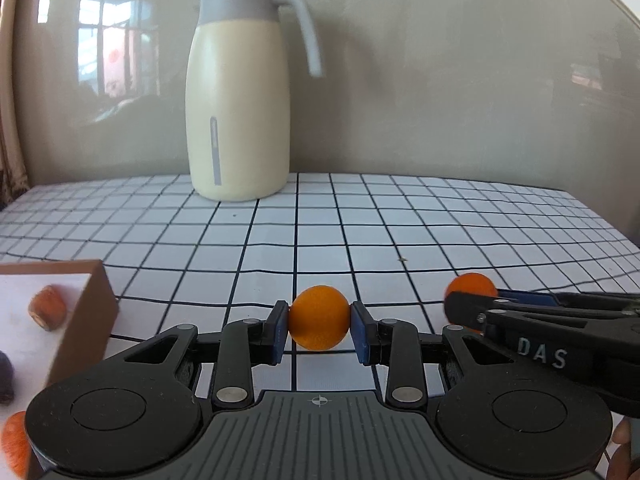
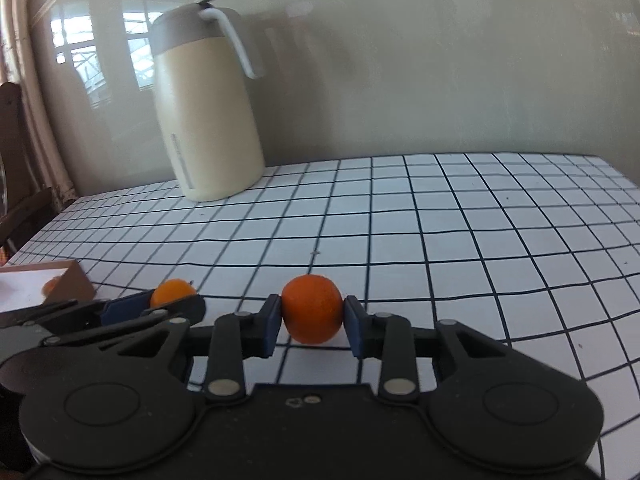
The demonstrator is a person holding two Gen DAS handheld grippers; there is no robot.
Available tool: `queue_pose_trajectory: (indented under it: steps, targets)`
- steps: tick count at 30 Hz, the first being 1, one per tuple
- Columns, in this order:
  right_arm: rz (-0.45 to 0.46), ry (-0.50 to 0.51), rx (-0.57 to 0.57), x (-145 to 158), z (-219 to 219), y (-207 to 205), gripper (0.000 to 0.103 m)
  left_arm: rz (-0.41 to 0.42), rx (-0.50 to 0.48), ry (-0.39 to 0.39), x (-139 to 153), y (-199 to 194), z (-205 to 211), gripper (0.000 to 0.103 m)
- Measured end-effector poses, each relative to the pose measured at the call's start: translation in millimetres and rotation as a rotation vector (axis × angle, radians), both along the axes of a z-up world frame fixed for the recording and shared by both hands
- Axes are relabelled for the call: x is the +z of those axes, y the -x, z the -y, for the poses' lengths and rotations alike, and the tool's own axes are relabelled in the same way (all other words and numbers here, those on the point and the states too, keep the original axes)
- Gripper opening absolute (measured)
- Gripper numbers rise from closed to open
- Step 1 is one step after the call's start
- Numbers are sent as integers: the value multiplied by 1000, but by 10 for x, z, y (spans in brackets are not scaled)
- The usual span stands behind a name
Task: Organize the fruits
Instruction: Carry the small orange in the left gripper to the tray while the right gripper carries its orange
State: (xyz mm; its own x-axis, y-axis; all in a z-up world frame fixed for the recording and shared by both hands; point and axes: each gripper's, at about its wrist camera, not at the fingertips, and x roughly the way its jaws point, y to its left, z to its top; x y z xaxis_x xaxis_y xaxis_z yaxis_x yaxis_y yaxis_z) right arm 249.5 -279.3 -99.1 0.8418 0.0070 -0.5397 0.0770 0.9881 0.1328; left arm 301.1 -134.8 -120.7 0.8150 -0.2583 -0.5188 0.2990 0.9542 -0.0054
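Observation:
My left gripper [image 1: 319,330] is shut on a yellow-orange fruit [image 1: 319,317], held between its blue pads just above the checked tablecloth. My right gripper [image 2: 312,324] is shut on a darker orange fruit [image 2: 312,308]. The two grippers are side by side: the right one with its fruit [image 1: 472,285] shows at the right of the left wrist view, and the left one with its fruit [image 2: 173,292] shows at the left of the right wrist view. A brown box [image 1: 86,312] with a white inside stands to the left and holds a small brown-orange fruit [image 1: 47,307].
A cream jug with a grey lid [image 1: 240,92] stands at the back of the table against the wall, also in the right wrist view [image 2: 208,108]. A dark fruit [image 1: 6,380] and an orange one [image 1: 16,440] show at the left edge. The checked tablecloth [image 1: 440,232] covers the table.

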Motion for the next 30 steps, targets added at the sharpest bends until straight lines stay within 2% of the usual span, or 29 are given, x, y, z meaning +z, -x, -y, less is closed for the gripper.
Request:
queue_pose_trajectory:
  steps: [7, 15, 30]
  targets:
    - [2, 10, 39, 32, -181, 348, 25, 18, 10, 5, 129, 364, -259, 33]
    - [57, 25, 91, 191, -430, 641, 25, 53, 24, -5, 265, 751, -561, 33]
    - [131, 34, 250, 355, -1037, 827, 25, 118, 118, 29, 517, 1098, -1206, 33]
